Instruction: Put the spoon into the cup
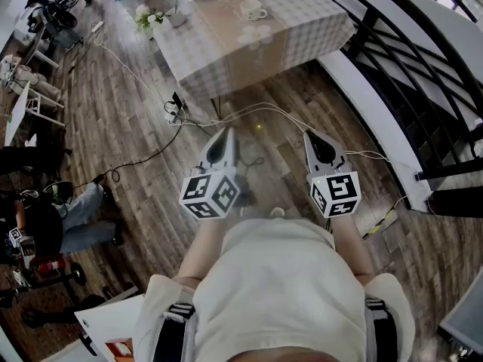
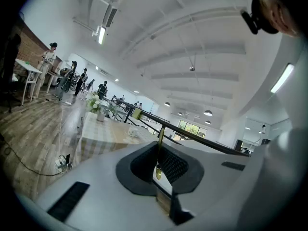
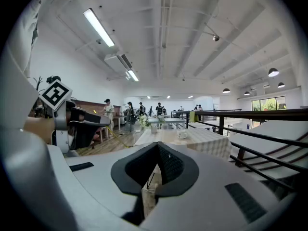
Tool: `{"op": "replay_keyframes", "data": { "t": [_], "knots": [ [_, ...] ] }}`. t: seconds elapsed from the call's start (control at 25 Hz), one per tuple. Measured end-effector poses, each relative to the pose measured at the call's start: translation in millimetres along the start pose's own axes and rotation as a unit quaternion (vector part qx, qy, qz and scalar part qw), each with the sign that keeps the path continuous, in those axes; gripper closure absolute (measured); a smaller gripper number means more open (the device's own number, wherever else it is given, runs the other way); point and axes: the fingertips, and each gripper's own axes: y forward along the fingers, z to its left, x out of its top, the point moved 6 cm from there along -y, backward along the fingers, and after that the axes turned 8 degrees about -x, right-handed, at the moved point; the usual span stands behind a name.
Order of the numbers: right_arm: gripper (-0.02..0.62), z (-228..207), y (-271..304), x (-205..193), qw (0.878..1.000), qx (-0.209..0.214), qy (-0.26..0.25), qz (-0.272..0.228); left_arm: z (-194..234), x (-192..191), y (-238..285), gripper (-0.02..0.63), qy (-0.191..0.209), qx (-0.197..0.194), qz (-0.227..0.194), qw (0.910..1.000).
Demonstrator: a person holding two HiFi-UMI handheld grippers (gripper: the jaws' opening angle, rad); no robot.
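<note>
Well short of table [image 1: 226, 44], L claw [image 1: 226, 136] is clamped on thin gold spoon [image 2: 160, 150], long axis upright. Cup [image 1: 253, 10] sits on table's far half, straight ahead of L claw & well apart. R claw [image 1: 317, 138], also short of table: closed, empty.

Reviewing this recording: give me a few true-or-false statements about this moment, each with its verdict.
1. The left claw is shut on a spoon. True.
2. The cup stands on the floor. False: it stands on the checked table.
3. The spoon is already in the cup. False: it is in the left claw, well short of the table.
4. The right claw holds nothing. True.
</note>
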Motion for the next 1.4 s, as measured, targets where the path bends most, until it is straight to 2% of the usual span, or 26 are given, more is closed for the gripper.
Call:
{"op": "replay_keyframes", "data": {
  "t": [0.2, 0.36, 0.68, 0.88, 1.4],
  "knots": [
    [0.595, 10, -12, 0, 1.0, -0.001, -0.001, -0.007, -4, 4, -23, 0.603, 0.02, 0.0, -0.02, 0.9996],
    [0.595, 16, -21, 0, 1.0, 0.002, -0.006, -0.004, -6, -2, -31, 0.603, 0.011, 0.0, -0.016, 0.9998],
    [0.595, 14, -32, 2, 1.0, 0.001, -0.011, -0.007, -9, -7, -32, 0.603, 0.008, 0.0, -0.012, 0.9999],
    [0.595, 10, -37, 1, 1.0, -0.01, 0.011, -0.013, -9, -8, -34, 0.603, 0.002, 0.0, -0.017, 0.9999],
    [0.595, -1, -35, -1, 1.0, -0.02, 0.015, -0.014, -13, -11, -18, 0.603, 0.003, -0.013, -0.01, 0.9999]
  ]
}}
